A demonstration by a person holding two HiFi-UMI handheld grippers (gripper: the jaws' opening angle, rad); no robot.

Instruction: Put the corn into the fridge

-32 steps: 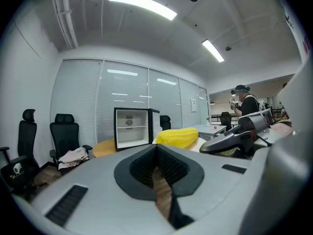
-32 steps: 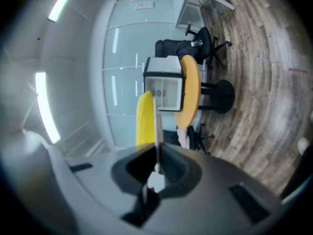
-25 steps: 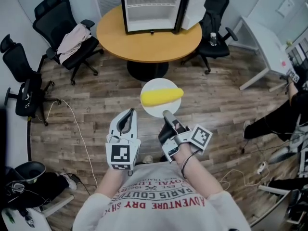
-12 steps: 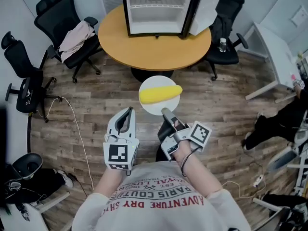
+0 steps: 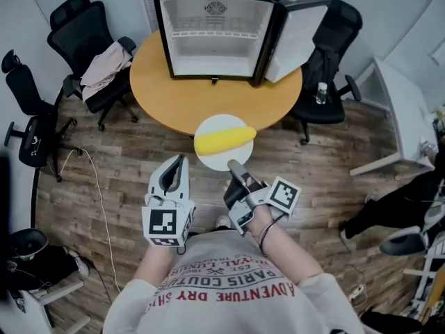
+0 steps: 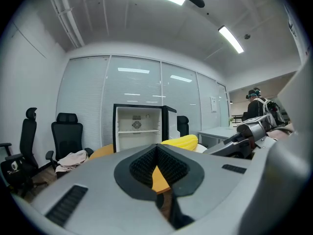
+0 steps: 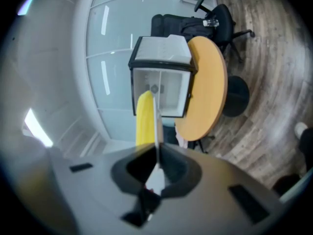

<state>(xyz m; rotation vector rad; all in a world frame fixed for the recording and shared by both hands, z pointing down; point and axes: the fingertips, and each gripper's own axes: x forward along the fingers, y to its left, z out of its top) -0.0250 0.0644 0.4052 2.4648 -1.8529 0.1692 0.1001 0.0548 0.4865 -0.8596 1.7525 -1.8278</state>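
corn (image 5: 224, 140) on plate (image 5: 217, 123) clamped by right gripper (image 5: 233, 165)

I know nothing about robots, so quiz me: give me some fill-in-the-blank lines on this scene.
The yellow corn lies on a white ____.
Its near edge is clamped by the ____.
The fridge door stands ____.
The fridge stands on a round ____.
Missing words: plate; right gripper; open; table.

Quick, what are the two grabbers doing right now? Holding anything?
Left gripper: shut, holding nothing.
Right gripper: shut on the white plate carrying the corn.
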